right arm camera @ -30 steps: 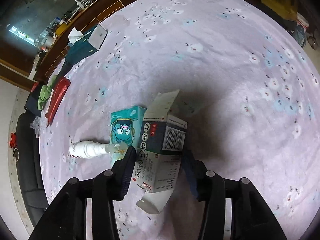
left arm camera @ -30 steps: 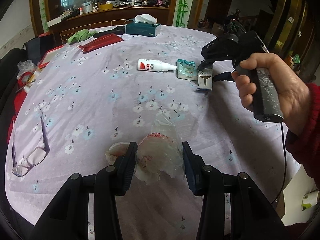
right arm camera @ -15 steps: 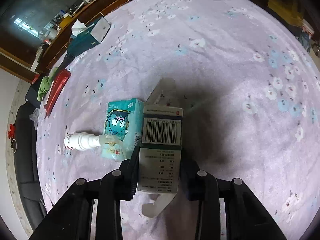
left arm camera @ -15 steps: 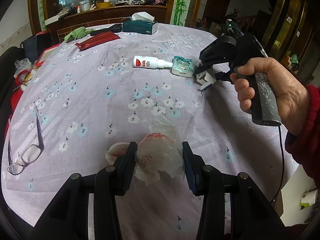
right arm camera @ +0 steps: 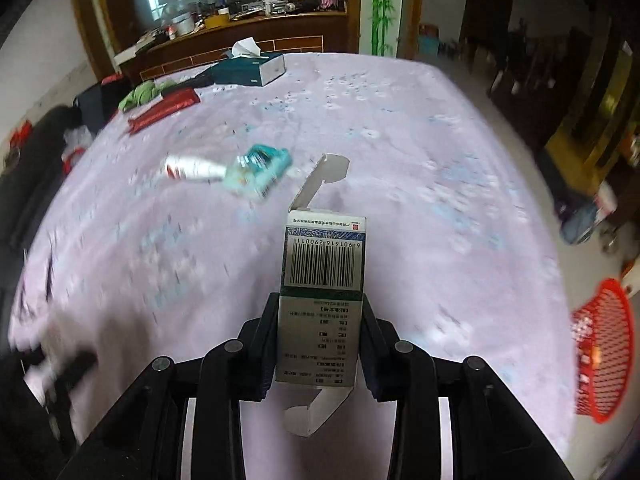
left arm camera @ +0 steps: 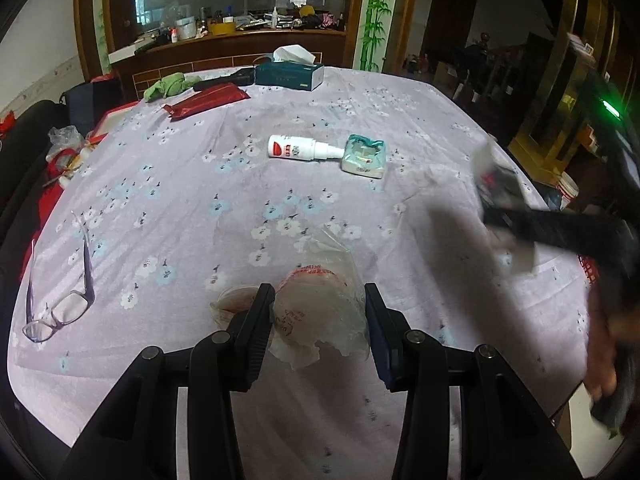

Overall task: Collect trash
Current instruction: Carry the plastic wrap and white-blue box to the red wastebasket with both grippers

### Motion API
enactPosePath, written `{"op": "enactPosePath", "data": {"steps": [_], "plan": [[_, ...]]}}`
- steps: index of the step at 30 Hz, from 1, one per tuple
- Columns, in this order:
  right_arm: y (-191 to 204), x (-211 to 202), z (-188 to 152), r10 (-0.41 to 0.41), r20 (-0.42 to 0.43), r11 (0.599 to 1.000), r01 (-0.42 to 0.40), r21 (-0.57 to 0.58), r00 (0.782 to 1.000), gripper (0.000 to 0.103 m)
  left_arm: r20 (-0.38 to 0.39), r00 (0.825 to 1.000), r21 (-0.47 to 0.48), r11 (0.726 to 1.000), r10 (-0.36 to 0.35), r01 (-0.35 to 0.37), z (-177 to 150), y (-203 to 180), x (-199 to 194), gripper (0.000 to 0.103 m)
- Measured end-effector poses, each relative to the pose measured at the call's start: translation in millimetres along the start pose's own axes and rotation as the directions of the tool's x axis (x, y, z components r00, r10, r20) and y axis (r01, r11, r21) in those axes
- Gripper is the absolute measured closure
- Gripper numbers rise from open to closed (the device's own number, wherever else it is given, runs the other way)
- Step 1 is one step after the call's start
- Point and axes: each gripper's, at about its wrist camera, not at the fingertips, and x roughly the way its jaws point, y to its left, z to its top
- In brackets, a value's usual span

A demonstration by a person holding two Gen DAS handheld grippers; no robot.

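A crumpled clear plastic bag (left arm camera: 320, 308) with red print sits between my left gripper's (left arm camera: 318, 320) pads, which press it from both sides low over the flowered tablecloth (left arm camera: 180, 208). My right gripper (right arm camera: 320, 316) is shut on a white-and-green medicine box (right arm camera: 325, 264) with a barcode, held up off the table with both end flaps open. In the left wrist view the right gripper (left arm camera: 560, 232) is a dark blur at the right edge, carried by a hand (left arm camera: 608, 344). A red mesh basket (right arm camera: 604, 348) stands beyond the table's right edge.
A white spray bottle (left arm camera: 300, 148) and a teal tissue pack (left arm camera: 364, 156) lie mid-table. A teal tissue box (left arm camera: 290, 74), red pouch (left arm camera: 208, 100) and green cloth (left arm camera: 168, 86) are at the far side. Glasses (left arm camera: 60, 308) lie near the left edge.
My right gripper shut on the medicine box, lifted it off the table and swung it away from the tissue pack toward the near right. The left gripper kept the bag and barely moved.
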Motion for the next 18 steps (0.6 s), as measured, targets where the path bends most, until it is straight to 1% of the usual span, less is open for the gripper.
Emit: {"op": "enactPosePath", "data": {"steps": [4,9,15,18], "plan": [[-19,-27,-36,-0.045,0.017,0.999,0.045,-0.011,0.999,0.066,0.015,1.000,0.031,1.000,-0.004,0.004,-2,-19,-5,0.060],[-38,-49,-66,-0.079,0.026,0.997,0.079,0.000,0.997,0.066,0.027,0.999,0.076,0.997,-0.018,0.016,-6,-42,-14,0.060],[-57,-67,-82,-0.106,0.059,0.994,0.105,0.019,0.993,0.066,0.027,0.999,0.112,0.993,-0.029,0.026,-11,-65,-18,0.060],[-62,-71,-87,-0.102,0.058,0.994,0.101,0.028,0.993,0.066,0.021,0.999,0.130,0.991,-0.033,0.030,-12,-76,-18,0.060]]}}
